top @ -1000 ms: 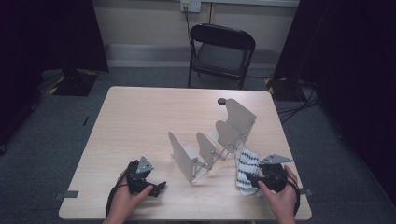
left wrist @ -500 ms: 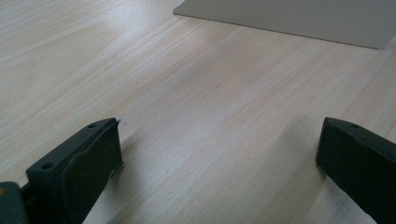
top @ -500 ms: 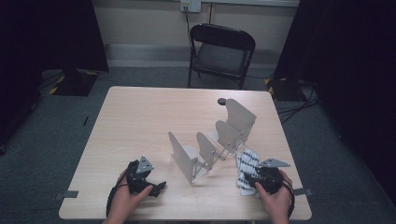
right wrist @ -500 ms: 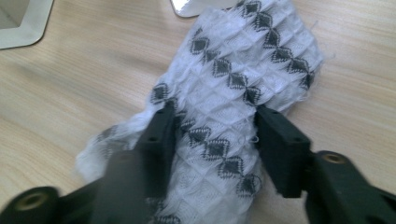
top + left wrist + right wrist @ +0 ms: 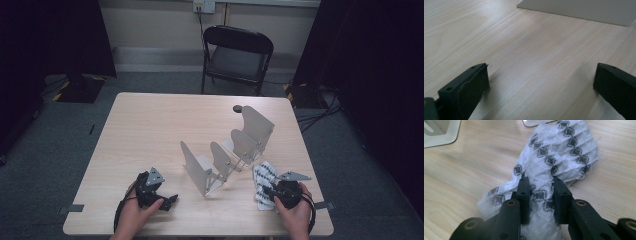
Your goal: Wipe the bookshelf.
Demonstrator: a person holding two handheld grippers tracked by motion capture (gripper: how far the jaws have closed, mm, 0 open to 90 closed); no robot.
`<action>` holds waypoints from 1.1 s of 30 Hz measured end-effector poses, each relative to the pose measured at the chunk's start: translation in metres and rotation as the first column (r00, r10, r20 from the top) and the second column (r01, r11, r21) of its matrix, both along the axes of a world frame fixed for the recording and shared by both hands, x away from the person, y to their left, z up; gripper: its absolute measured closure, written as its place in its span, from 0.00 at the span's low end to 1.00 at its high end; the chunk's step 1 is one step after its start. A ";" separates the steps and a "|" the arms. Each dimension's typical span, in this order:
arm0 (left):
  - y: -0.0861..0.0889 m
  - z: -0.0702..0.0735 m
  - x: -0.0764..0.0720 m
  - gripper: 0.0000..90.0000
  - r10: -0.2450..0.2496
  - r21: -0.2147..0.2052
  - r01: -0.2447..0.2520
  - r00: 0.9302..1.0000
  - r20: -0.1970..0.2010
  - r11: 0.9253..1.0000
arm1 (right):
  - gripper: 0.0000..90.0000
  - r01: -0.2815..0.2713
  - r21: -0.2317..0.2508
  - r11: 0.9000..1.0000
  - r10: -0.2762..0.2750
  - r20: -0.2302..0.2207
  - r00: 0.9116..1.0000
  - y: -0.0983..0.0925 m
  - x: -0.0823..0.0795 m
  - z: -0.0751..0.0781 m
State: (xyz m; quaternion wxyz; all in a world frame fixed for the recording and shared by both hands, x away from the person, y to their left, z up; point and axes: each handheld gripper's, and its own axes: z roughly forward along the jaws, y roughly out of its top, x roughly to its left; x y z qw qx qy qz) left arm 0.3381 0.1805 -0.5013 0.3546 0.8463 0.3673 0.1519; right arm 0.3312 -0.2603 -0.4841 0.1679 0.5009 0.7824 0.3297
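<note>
A white cloth with black diamond marks [image 5: 263, 180] lies crumpled on the wooden table [image 5: 150, 130], near its front right corner. My right gripper [image 5: 270, 192] lies over the cloth's near end. In the right gripper view a bunched fold of the cloth [image 5: 564, 152] sits pinched between the two black jaws of the right gripper [image 5: 540, 181]. They have just been closing on it. At the front left my left gripper [image 5: 171, 199] rests low on the table. In the left gripper view it [image 5: 541, 72] stands open, with bare wood between its jaws.
A grey metal rack of several upright plates [image 5: 225, 160] stands in the middle, between the two hands, close to the cloth's far end. A small black object [image 5: 237, 108] lies near the far edge. A black folding chair [image 5: 237, 50] stands beyond the table.
The right hand has shifted slightly towards the front of the table, and the cloth has been drawn into a tighter bunch under the gripper. The left hand has kept still.
</note>
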 end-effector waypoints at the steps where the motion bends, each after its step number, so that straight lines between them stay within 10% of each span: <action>1: 0.000 0.000 0.000 0.00 0.000 0.000 0.000 1.000 0.000 1.000 | 0.79 -0.004 0.001 1.000 0.004 -0.002 1.000 0.000 0.000 0.000; 16: 0.000 0.000 0.000 0.00 0.000 0.000 0.000 1.000 0.000 1.000 | 0.83 -0.022 -0.005 1.000 0.022 -0.009 1.000 0.002 -0.003 0.010; 33: 0.000 0.000 0.000 0.00 0.001 0.000 -0.001 1.000 -0.001 1.000 | 0.83 -0.031 0.035 0.999 0.024 0.180 0.983 -0.004 -0.010 0.100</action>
